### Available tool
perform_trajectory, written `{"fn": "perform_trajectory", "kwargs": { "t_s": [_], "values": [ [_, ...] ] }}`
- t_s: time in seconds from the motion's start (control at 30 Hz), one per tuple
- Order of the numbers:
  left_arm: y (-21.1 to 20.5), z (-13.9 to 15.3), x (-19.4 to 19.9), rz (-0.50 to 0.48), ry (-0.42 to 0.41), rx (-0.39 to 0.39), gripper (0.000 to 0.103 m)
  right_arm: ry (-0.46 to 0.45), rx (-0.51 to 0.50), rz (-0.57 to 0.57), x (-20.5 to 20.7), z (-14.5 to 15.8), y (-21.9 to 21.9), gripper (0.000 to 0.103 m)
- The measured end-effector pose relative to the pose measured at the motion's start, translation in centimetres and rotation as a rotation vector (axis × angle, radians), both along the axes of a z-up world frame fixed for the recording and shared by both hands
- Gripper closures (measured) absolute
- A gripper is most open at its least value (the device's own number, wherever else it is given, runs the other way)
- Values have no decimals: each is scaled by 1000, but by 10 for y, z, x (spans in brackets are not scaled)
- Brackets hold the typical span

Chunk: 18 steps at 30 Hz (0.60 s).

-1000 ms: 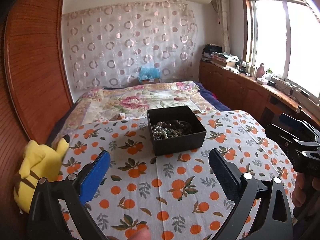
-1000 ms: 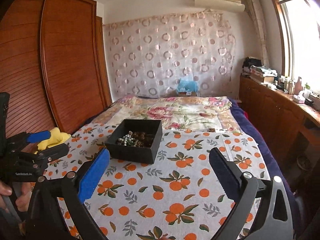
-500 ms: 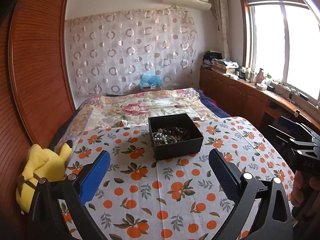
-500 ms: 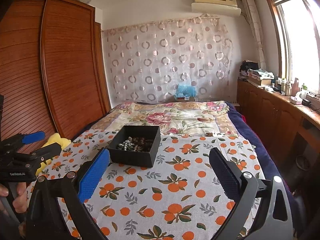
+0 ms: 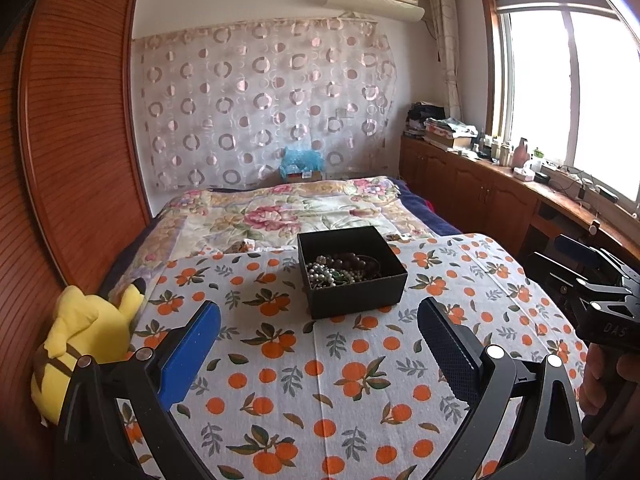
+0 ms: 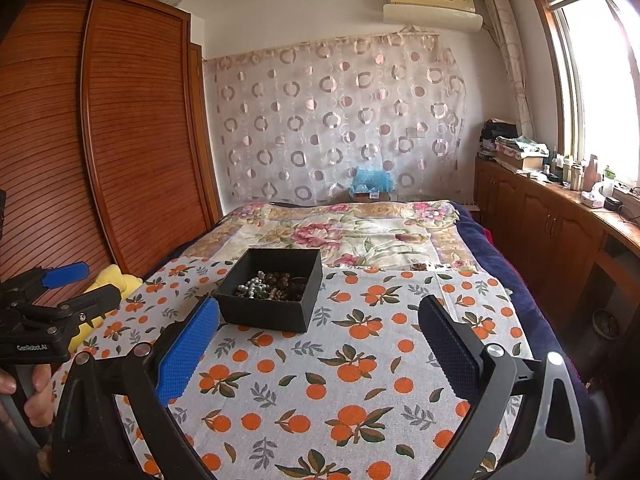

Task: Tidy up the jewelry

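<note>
A black open box [image 5: 352, 276] holding a tangle of bead jewelry [image 5: 340, 270] sits on an orange-print cloth [image 5: 320, 360] on the bed. The box [image 6: 272, 296] and its beads [image 6: 272, 284] also show in the right wrist view. My left gripper [image 5: 318, 328] is open and empty, held above the cloth in front of the box. My right gripper [image 6: 318, 328] is open and empty, in front and to the right of the box. Each gripper shows in the other's view: the right one [image 5: 568, 264], the left one [image 6: 76, 284].
A yellow plush toy [image 5: 84, 344] lies at the cloth's left edge against a wooden wardrobe [image 5: 60, 140]. A floral quilt [image 5: 288, 212] covers the bed beyond the box. Wooden cabinets [image 5: 480, 188] with clutter run under the window at right.
Both grippers have tilted up and drawn back from the box; it sits lower and smaller in both views. Both stay open and empty.
</note>
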<state>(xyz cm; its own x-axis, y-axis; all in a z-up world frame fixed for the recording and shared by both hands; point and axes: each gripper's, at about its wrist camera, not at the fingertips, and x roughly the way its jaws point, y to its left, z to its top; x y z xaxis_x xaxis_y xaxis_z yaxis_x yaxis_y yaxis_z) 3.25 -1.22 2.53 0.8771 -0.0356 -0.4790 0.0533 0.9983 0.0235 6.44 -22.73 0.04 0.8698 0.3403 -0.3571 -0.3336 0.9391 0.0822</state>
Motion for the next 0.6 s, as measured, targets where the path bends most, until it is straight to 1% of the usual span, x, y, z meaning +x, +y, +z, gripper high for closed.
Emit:
{"fn": "perform_trajectory", "kwargs": {
  "t_s": [0.6],
  "values": [
    [1,-1,-1,1,-2,-2,8,0,-1,-2,-1,1,-1,3]
  ]
}}
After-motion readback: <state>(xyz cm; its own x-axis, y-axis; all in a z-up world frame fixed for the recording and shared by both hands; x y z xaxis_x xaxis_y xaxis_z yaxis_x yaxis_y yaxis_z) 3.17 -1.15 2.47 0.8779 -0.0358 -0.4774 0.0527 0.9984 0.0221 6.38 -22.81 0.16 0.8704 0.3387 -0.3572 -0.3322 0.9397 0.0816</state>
